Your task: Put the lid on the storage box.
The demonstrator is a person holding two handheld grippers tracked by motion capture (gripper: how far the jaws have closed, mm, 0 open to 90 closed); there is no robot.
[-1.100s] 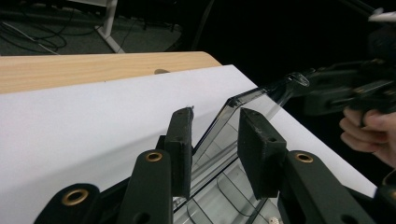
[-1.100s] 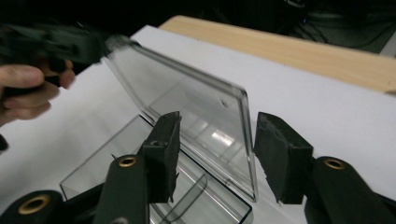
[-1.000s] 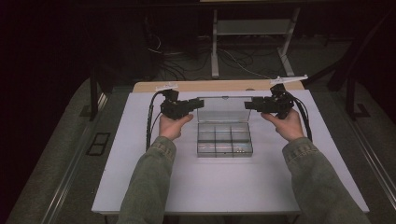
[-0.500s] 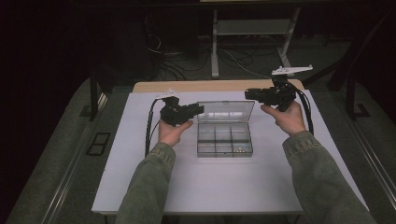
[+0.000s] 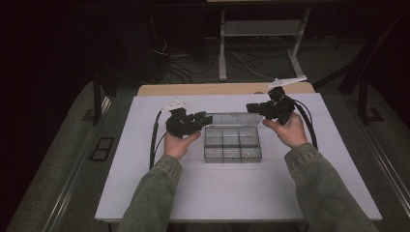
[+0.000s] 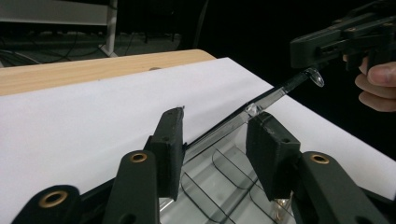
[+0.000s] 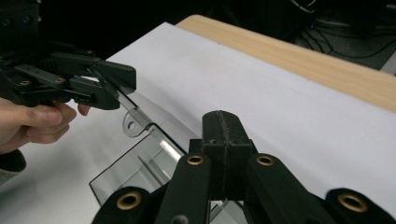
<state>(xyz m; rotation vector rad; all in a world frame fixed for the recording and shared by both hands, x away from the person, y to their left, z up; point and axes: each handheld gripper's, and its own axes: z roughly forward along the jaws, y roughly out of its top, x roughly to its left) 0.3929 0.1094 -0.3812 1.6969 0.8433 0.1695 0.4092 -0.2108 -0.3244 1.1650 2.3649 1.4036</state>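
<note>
A clear plastic compartment box (image 5: 232, 147) sits mid-table on the white sheet, its lid (image 5: 234, 119) raised at the back. My left gripper (image 5: 207, 117) is at the lid's left end. In the left gripper view its jaws (image 6: 217, 123) have just been opening and stand apart, with the lid's edge (image 6: 224, 126) running between them, close to the right pad (image 6: 273, 149). My right gripper (image 5: 250, 107) hovers by the lid's right end. Its jaws (image 7: 223, 123) have just closed and are shut, with nothing seen between them. The lid's tab (image 7: 133, 126) lies beyond them.
The white sheet (image 5: 241, 203) covers a wooden table whose bare edge (image 5: 212, 89) shows at the back. Small brass-coloured pieces (image 5: 245, 155) lie in the box's front right compartment. A white desk frame (image 5: 222, 53) and cables stand on the dark floor beyond.
The right gripper rose from the lid's right corner and its jaws closed. The left gripper drifted a little nearer to the person, with its jaws slightly wider.
</note>
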